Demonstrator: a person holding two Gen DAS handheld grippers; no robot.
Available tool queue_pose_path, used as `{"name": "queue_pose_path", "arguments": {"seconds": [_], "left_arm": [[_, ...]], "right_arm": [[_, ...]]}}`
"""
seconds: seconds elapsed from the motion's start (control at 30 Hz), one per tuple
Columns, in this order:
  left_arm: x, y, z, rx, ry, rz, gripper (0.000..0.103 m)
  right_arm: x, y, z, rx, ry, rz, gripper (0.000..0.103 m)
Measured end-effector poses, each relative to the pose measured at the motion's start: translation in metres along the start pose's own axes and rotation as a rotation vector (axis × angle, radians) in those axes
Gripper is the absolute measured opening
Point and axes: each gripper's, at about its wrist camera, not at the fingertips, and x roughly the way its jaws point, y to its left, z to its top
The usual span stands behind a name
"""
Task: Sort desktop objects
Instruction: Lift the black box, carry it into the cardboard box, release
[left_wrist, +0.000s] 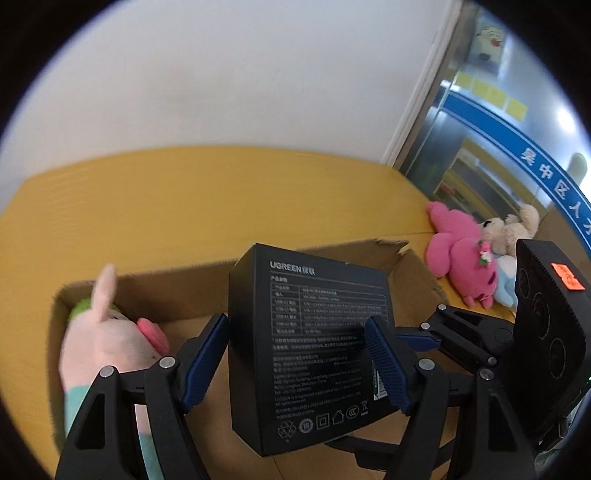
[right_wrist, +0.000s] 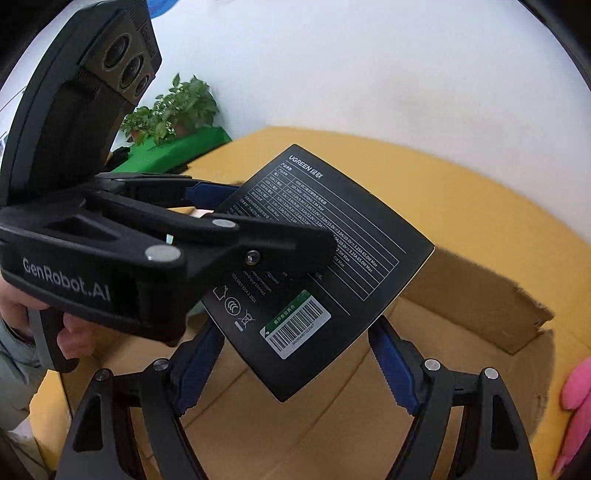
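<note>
The left gripper (left_wrist: 297, 363) clamps the black UGREEN box (left_wrist: 314, 339) above the cardboard carton (left_wrist: 177, 291), placing in hand. The right gripper (right_wrist: 301, 373) waits spread below. Next, I judge: lower, release beside the plush toy (left_wrist: 110, 332).

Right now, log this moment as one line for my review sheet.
left gripper: shut on black UGREEN box | box: above open cardboard box | right gripper: open, empty | plush toys: on table

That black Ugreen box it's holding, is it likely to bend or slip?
Probably stiff: the black box keeps flat faces and crisp corners between the left gripper pads. Its matte card looks fairly grippy against the ribbed blue pads. Held tilted above the cardboard carton, it could pivot.
</note>
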Motion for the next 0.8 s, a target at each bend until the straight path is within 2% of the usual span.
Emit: {"name": "queue_pose_path", "arguments": {"seconds": [0.13, 0.2, 0.4, 0.5, 0.67, 0.8], "left_arm": [[0.035, 0.006, 0.004, -0.04, 0.087, 0.0, 0.075], [0.048, 0.008, 0.005, -0.067, 0.123, -0.003, 0.07], [0.082, 0.024, -0.005, -0.138, 0.266, 0.007, 0.065], [0.08, 0.033, -0.007, -0.173, 0.291, -0.009, 0.065], [0.072, 0.033, -0.003, -0.154, 0.296, 0.042, 0.063], [0.035, 0.023, 0.006, -0.1, 0.21, 0.09, 0.063]], "right_arm": [[0.03, -0.02, -0.001, 0.056, 0.052, 0.019, 0.079], [0.044, -0.04, 0.003, 0.076, 0.062, 0.001, 0.079], [0.069, -0.064, -0.015, 0.161, 0.122, 0.001, 0.078], [0.081, -0.057, -0.014, 0.12, 0.138, -0.027, 0.078], [0.092, -0.04, -0.003, 0.106, 0.139, -0.023, 0.078], [0.069, -0.042, -0.009, 0.115, 0.122, -0.03, 0.078]]}}
